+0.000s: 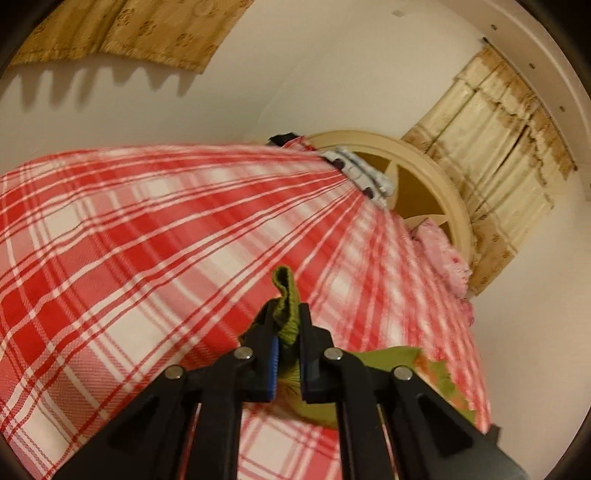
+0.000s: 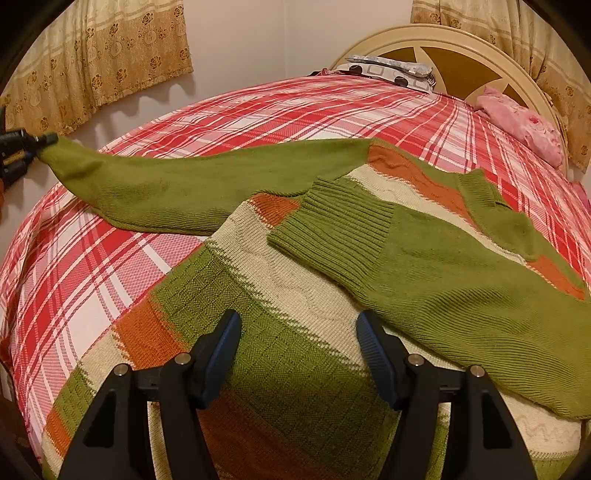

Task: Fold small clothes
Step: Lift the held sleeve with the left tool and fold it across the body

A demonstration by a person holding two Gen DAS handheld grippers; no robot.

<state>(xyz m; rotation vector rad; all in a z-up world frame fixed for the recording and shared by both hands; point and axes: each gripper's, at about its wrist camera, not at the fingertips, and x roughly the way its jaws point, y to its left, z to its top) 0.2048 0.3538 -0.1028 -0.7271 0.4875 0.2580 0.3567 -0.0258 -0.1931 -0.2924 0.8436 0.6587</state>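
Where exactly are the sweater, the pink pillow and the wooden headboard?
sweater (image 2: 295, 295): right wrist view, on its cream and green knitted body.
pink pillow (image 2: 524, 129): right wrist view, on its flowered top face.
wooden headboard (image 2: 443, 35): right wrist view, on the curved cream top rim.

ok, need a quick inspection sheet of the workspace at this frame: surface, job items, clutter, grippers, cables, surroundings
Surface: bed with red-and-white plaid sheet, fairly smooth.
Job's things: green, cream and orange knit sweater spread on the sheet; right-hand sleeve already folded across the body; left-hand sleeve stretched out sideways, its cuff raised off the sheet.
Clutter: patterned pillow and pink cloth by the headboard.
Grippers: left gripper shut on the cuff; right gripper open over the sweater body, holding nothing.
Cables: nothing seen.
Surroundings: cream headboard, gold floral curtains, plain wall.
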